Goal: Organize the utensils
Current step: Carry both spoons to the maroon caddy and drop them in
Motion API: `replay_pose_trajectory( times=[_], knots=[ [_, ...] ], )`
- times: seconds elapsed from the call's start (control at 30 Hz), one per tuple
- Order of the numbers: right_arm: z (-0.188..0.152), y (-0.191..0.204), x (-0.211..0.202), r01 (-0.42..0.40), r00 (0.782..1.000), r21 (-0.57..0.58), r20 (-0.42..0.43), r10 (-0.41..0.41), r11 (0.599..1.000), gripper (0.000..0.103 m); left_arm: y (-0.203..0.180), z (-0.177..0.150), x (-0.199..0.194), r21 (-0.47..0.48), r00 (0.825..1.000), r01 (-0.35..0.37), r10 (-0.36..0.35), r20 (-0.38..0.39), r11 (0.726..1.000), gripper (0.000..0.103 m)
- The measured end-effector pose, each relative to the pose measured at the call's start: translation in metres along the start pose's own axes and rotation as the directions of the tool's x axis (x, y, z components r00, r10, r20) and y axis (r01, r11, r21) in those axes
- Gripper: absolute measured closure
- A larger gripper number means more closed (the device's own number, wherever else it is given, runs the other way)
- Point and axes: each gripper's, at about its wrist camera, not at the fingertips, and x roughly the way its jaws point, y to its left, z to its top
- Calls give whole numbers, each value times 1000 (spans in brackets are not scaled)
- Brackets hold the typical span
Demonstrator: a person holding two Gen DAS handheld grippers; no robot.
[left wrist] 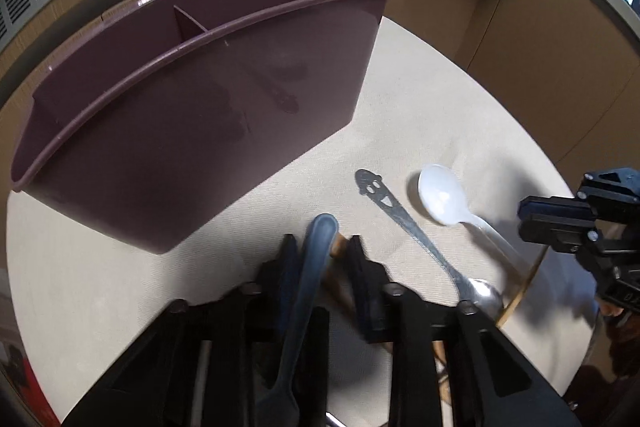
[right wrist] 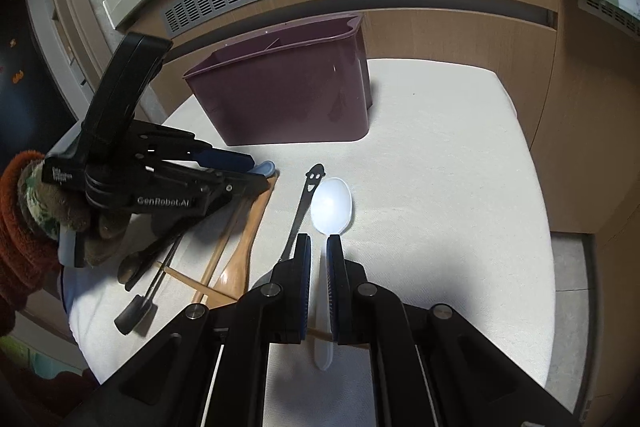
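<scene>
Left gripper (left wrist: pixel 322 247): closed on the handle of a grey-blue plastic utensil (left wrist: pixel 316 259), lower centre of the left wrist view.
Right gripper (right wrist: pixel 319 247): nearly shut on the stem of a white plastic spoon (right wrist: pixel 332 205), lower centre.
Purple caddy (right wrist: pixel 288 95): divided inside, seen at upper centre, on the white cloth (right wrist: pixel 440 187).
Metal spoon with face cut-out (left wrist: pixel 396 213): laid just beside the white spoon.

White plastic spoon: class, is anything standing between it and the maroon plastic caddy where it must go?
Nothing visible does. The white plastic spoon, gripped by the right gripper, faces bare cream cloth up to the maroon plastic caddy; the smiley-handled metal spoon lies beside it.
</scene>
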Motion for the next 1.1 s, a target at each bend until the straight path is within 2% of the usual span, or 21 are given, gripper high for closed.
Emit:
replay_pose_trajectory(
  times=[0.07,0.1,0.13,0.23,0.33,0.5,0.57,0.67,0.73,0.8,0.87,0.9,0.97,1.03,1.1],
  knots=[
    [3,-2,2,-19,1000,3,-19,19,1000,92,-2,-3,-2,-6,999,-38,38,-5,999,88],
    [5,-4,2,-39,999,1,-27,40,999,92,-4,-7,-5,-9,999,-52,52,2,999,92],
    [6,-5,2,-58,998,-12,-32,58,998,92,-5,-11,-11,-17,998,-59,60,23,998,97],
    [7,-3,6,-44,997,-84,-69,38,996,87,-4,-23,-41,-85,991,-39,50,127,996,98],
    [4,-6,17,-4,993,-115,-121,-10,993,82,1,-39,-72,-163,966,-6,48,253,987,98],
    [16,-8,41,-59,983,-71,-175,46,996,82,7,-58,-102,-241,933,29,61,356,970,98],
    [21,-7,58,-54,976,-78,-215,36,995,81,9,-58,-119,-263,914,32,78,398,964,98],
    [30,0,69,-43,981,-136,-192,16,990,81,12,-62,-132,-284,887,25,110,448,958,98],
    [37,3,77,-41,979,-155,-203,9,987,79,15,-65,-139,-299,875,28,121,468,954,98],
    [44,6,84,-30,975,-153,-223,-5,988,77,22,-70,-141,-311,871,40,120,476,949,98],
    [48,14,89,-34,971,-181,-238,-10,983,67,26,-75,-143,-322,870,50,117,479,945,98],
    [49,19,92,-25,972,-205,-236,-24,978,66,26,-75,-142,-324,871,55,113,478,944,98],
    [50,24,97,13,974,-237,-216,-65,971,67,26,-77,-140,-333,872,58,115,476,941,98],
    [52,29,99,67,974,-248,-192,-117,966,73,27,-81,-145,-340,870,55,122,477,939,98],
    [53,32,90,73,983,-231,-147,-109,970,74,26,-82,-149,-341,864,55,127,487,939,98]
  ],
)
